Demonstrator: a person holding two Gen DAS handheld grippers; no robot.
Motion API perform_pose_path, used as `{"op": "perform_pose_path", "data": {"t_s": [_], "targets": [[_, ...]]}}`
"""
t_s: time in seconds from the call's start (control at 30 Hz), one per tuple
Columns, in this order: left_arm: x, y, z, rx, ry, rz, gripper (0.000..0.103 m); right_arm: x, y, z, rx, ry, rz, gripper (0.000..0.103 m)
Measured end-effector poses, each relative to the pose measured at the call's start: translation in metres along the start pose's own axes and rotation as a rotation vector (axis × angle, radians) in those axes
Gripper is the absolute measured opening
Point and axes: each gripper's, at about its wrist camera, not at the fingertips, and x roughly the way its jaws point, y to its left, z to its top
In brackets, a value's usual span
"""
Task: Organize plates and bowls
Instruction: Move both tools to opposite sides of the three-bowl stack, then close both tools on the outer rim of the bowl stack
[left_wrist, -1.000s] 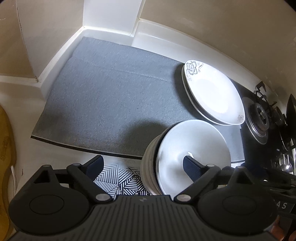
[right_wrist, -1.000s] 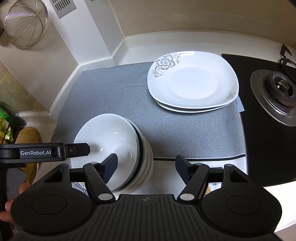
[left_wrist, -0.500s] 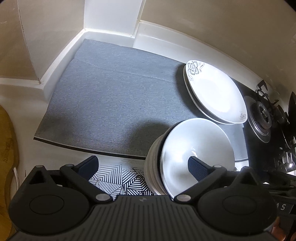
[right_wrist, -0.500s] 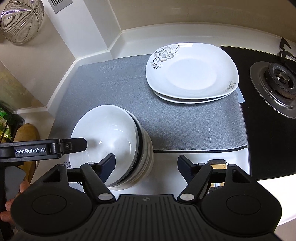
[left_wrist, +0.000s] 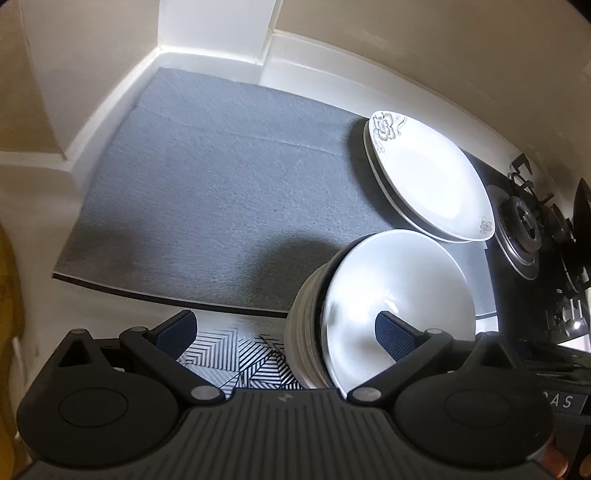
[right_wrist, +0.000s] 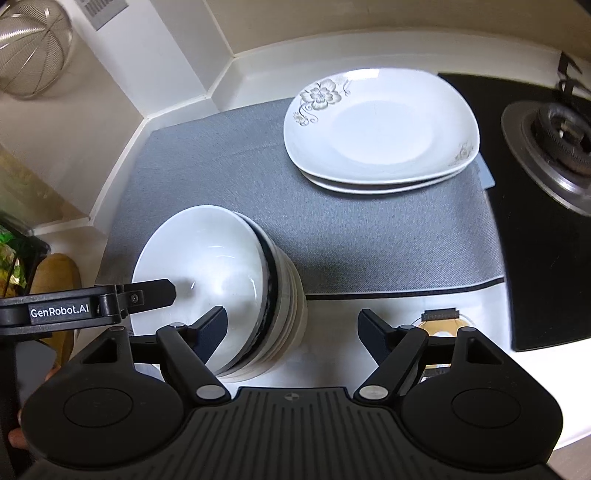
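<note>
A stack of white bowls (left_wrist: 391, 295) (right_wrist: 218, 266) sits at the front edge of the grey mat (left_wrist: 221, 192) (right_wrist: 369, 236). Two white flower-print plates (left_wrist: 424, 173) (right_wrist: 380, 125) are stacked at the mat's back right. My left gripper (left_wrist: 284, 332) is open, straddling the stack's left wall, its right finger inside the top bowl. My right gripper (right_wrist: 291, 328) is open, straddling the stack's right wall, its left finger inside the bowl. The left gripper's finger (right_wrist: 147, 291) shows from the side in the right wrist view.
A gas burner (left_wrist: 524, 229) (right_wrist: 557, 140) on a black hob lies right of the mat. A black-and-white patterned mat (left_wrist: 243, 354) lies in front. White wall corners close the back. A wire strainer (right_wrist: 29, 62) hangs at the left.
Both views have pulled back and risen a little; the bowl stack and plates appear slightly farther away. Both grippers stay open around the stack's rim.
</note>
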Motion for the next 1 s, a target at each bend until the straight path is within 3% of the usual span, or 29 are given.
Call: {"op": "perform_pose_path", "data": {"t_s": [0.43, 0.6, 0.63, 0.7, 0.77, 0.8, 0.83, 0.93, 1.0], "targets": [[0.057, 0.019, 0.010, -0.083, 0.132, -0.167, 0.102, 0.042, -0.028, 0.002, 0.185, 0.094, 0.109, 0.080], [0.061, 0.027, 0.012, -0.102, 0.115, -0.224, 0.103, 0.056, -0.034, 0.002, 0.233, 0.129, 0.151, 0.080], [0.062, 0.028, 0.012, -0.104, 0.113, -0.236, 0.103, 0.059, -0.036, 0.001, 0.244, 0.138, 0.166, 0.086], [0.063, 0.032, 0.013, -0.111, 0.111, -0.271, 0.102, 0.060, -0.037, 0.000, 0.244, 0.119, 0.204, 0.089], [0.069, 0.039, 0.013, -0.132, 0.153, -0.370, 0.102, 0.061, -0.035, -0.001, 0.236, 0.100, 0.224, 0.091], [0.075, 0.045, 0.012, -0.174, 0.213, -0.452, 0.102, 0.061, -0.033, -0.002, 0.220, 0.092, 0.231, 0.087], [0.076, 0.050, 0.011, -0.206, 0.207, -0.462, 0.102, 0.061, -0.030, -0.003, 0.197, 0.088, 0.239, 0.074], [0.073, 0.050, 0.009, -0.159, 0.198, -0.452, 0.098, 0.061, -0.026, -0.007, 0.199, 0.085, 0.233, 0.071], [0.074, 0.053, 0.009, -0.178, 0.205, -0.451, 0.093, 0.062, -0.031, -0.008, 0.238, 0.089, 0.244, 0.069]]}}
